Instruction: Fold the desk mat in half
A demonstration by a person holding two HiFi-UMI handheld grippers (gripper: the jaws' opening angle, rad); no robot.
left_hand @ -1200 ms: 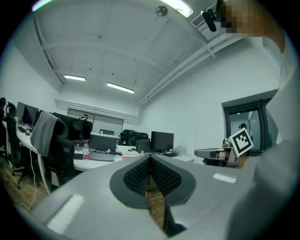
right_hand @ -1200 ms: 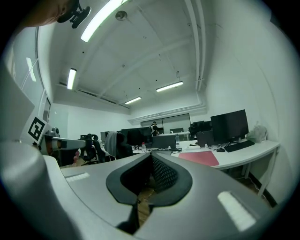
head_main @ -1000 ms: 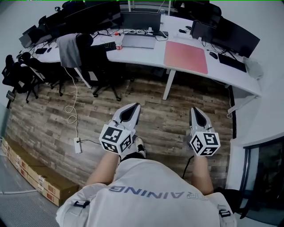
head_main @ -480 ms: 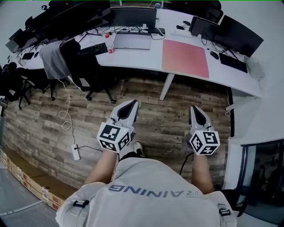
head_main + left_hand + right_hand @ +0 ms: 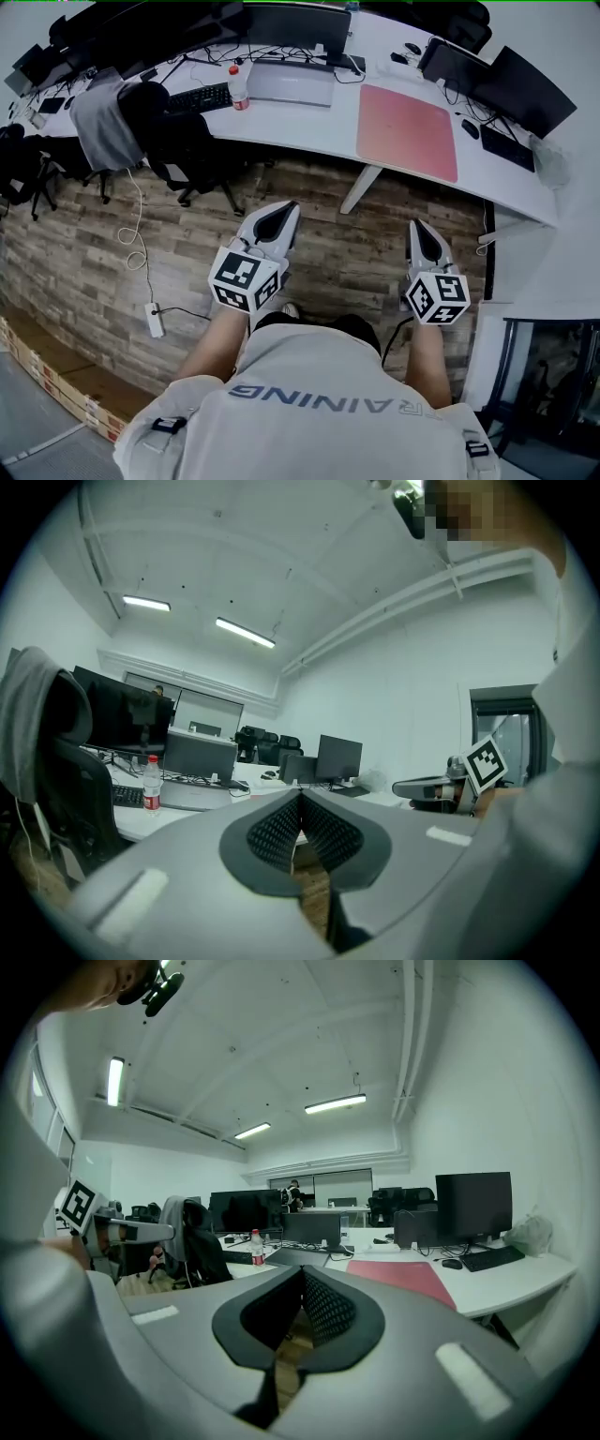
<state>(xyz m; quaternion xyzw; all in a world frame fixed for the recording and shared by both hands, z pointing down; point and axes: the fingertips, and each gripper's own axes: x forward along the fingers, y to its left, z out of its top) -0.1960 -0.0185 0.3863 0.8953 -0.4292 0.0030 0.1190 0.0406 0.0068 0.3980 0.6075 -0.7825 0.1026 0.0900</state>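
Pink desk mat (image 5: 408,131) lies on white desk (image 5: 309,117), 12 o'clock from nearer right gripper (image 5: 419,227), 2 o'clock from left gripper (image 5: 285,210), both closed, empty.

- The head view looks from above the person's head, forward and steeply down. The person's shirt (image 5: 319,394) fills the bottom. The left gripper (image 5: 287,208) and right gripper (image 5: 417,226) sit mid-frame over the wooden floor (image 5: 356,262). The white desk (image 5: 300,117) curves across the top, well away.
- The left gripper view rides on that gripper and looks almost level along its jaws, which fill the lower frame up close. The desk lies beyond, and the right gripper shows at the right edge.
- The right gripper view does likewise, with the left gripper at its left edge.
- All three views share the desk, the water bottle (image 5: 237,86) and the garment-draped chair (image 5: 178,131). The pink desk mat (image 5: 408,131) shows plainly in the head and right gripper views.
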